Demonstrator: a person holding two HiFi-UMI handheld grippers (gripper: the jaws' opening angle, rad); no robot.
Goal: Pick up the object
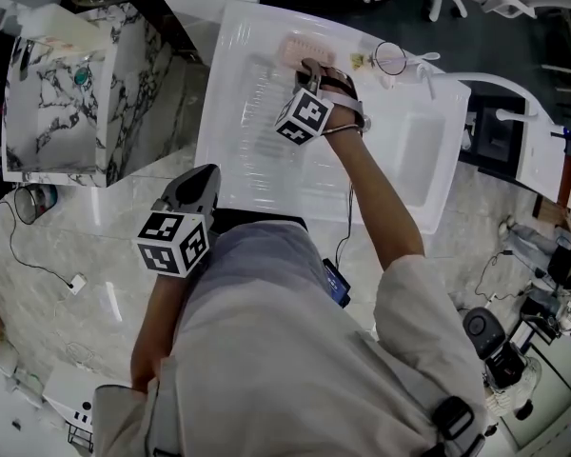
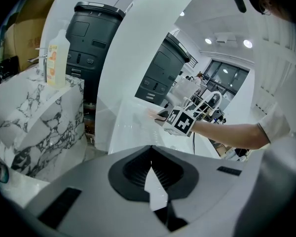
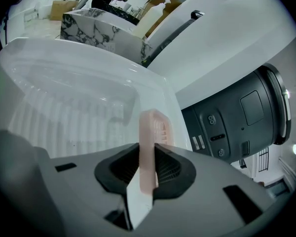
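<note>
Starting with the head view: white moulded plastic tabletop (image 1: 238, 141), glossy, with a ribbed draining area on the left and a rectangular basin (image 1: 414, 160) on the right. The floor (image 1: 67, 227) is pale marbled tile with cables lying on it. A marble-patterned box (image 1: 76, 103) stands left of the tabletop. The pink ribbed piece (image 1: 295, 48) sits at the far edge of the ribbed area, and the right tool (image 1: 309, 68) reaches onto it with the arm stretched out. The left tool (image 1: 198, 187) is held low at the near edge, well apart from the piece.

Left gripper view: the left tool (image 2: 151, 154) has its 2 jaws together, nothing between them. Ahead is a bright room with ceiling spotlights. A pale bottle (image 2: 55, 58) with an orange label shows above the box rim, and a dark grey machine (image 2: 91, 38) stands behind.

Right gripper view: the right tool (image 3: 147, 152) is clamped on the pink piece (image 3: 150, 127), which stands edge-on between the black ridged pads. The piece is flat and matte, with rounded corners and a slotted face. Tabletop ribs lie beyond.
</note>
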